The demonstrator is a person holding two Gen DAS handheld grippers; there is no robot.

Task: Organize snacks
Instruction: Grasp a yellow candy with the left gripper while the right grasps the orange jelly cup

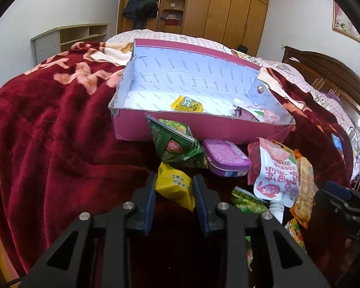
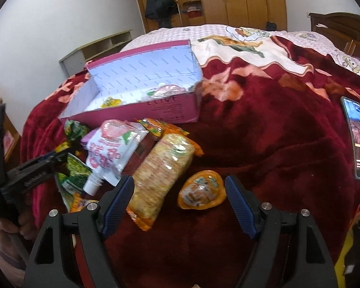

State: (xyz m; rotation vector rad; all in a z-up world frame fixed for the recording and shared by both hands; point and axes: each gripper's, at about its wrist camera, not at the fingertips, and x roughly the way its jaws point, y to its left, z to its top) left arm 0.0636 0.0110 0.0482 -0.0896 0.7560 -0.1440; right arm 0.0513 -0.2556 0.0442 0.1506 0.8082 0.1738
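Left wrist view: the left tool [image 1: 174, 187] has its blue pads pinched on a small yellow snack packet [image 1: 175, 188], which sits on the dark red blanket [image 1: 48, 132] just in front of the pile. Right behind the packet lie a green snack bag [image 1: 172, 141] and a purple tin [image 1: 225, 157], touching each other. Beside the tin is a white-and-pink spout pouch [image 1: 276, 175], its cap pointing toward the camera. Behind all of these stands the open pink cardboard box [image 1: 180, 129], with another yellow packet [image 1: 186, 104] on its white floor and some pink wrappers in its right corner.

From the right wrist, the right tool [image 2: 180, 192] stands wide open and holds nothing. An orange jelly cup [image 2: 201, 192] lies between its fingers, apart from both pads. A long cracker pack [image 2: 163, 170] lies against the left finger. A lit phone [image 2: 356, 139] rests on the blanket, well off to the right.
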